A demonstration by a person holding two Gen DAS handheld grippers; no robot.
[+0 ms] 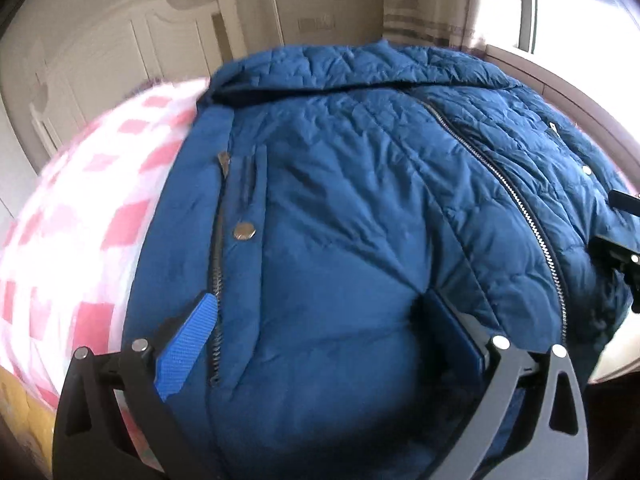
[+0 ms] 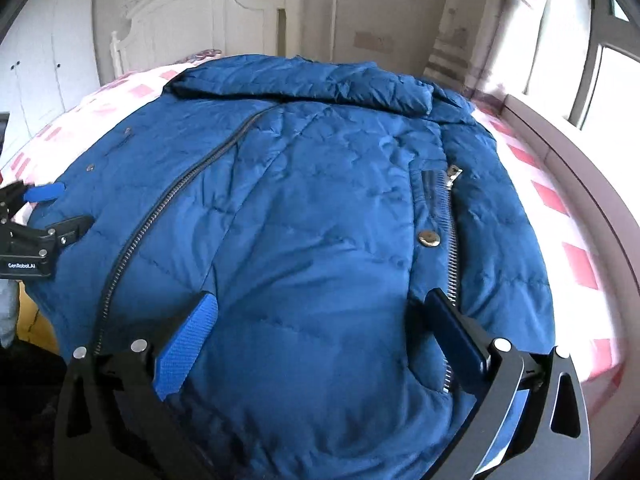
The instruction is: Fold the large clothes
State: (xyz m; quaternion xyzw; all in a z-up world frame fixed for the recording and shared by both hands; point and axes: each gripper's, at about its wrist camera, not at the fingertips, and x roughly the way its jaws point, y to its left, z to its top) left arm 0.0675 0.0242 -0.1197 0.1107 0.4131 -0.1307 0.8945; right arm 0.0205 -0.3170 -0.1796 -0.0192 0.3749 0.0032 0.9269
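Counting: one blue padded jacket [image 1: 340, 208], two pocket zips, one centre zip, spread on the pink-checked bed [image 1: 92, 208]. Left hand-held gripper [image 1: 320, 328] jaws apart, pressed on the hem; right hand-held gripper [image 2: 320, 320] likewise apart on the hem. Long axis runs from the grippers to the collar (far end, toward the headboard [image 2: 192, 20]). Hem cut off below both views.

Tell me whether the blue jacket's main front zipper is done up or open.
Done up, as far as shows: on the blue jacket the main zipper runs as one closed line of teeth. Its ends are out of view.
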